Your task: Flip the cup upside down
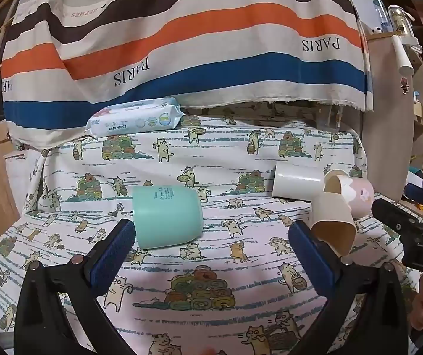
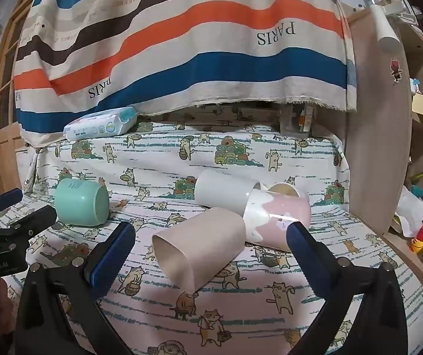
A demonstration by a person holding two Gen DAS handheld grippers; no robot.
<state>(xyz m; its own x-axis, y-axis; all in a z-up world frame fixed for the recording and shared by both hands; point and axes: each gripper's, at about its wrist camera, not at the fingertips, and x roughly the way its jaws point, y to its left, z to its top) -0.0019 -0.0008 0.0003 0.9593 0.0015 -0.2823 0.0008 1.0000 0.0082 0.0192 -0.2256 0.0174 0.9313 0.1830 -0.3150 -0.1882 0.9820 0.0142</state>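
- Behind everything hangs a striped cloth [image 1: 182, 44] in orange, blue and brown; below it a cat-print sheet [image 1: 211, 295] covers the counter where the cups lie.
- Four cups lie on their sides on that sheet. A mint-green plastic cup [image 1: 167, 216] rests apart on the left, its mouth turned toward the left tool.
- A beige squared plastic cup [image 2: 201, 248] lies in the middle-right, open mouth facing the right camera; just behind it, touching or nearly so, are a pink-and-white flower-print cup [image 2: 279, 216] and a plain white cup [image 2: 223, 190].
- Left tool [image 1: 211, 236] is spread wide and grips nothing; the mint cup sits just beyond its left finger.
- Right tool [image 2: 211, 236] is likewise spread and empty, with the beige cup lying between its fingers' line of reach.
- Judgement: this is the approach step, no cup yet grasped or turned.
- Next likely calls for closing across one cup's wall, lifting, and rotating so the mouth faces down.
- A pack of baby wipes [image 1: 136, 117] sits at the counter's back edge.
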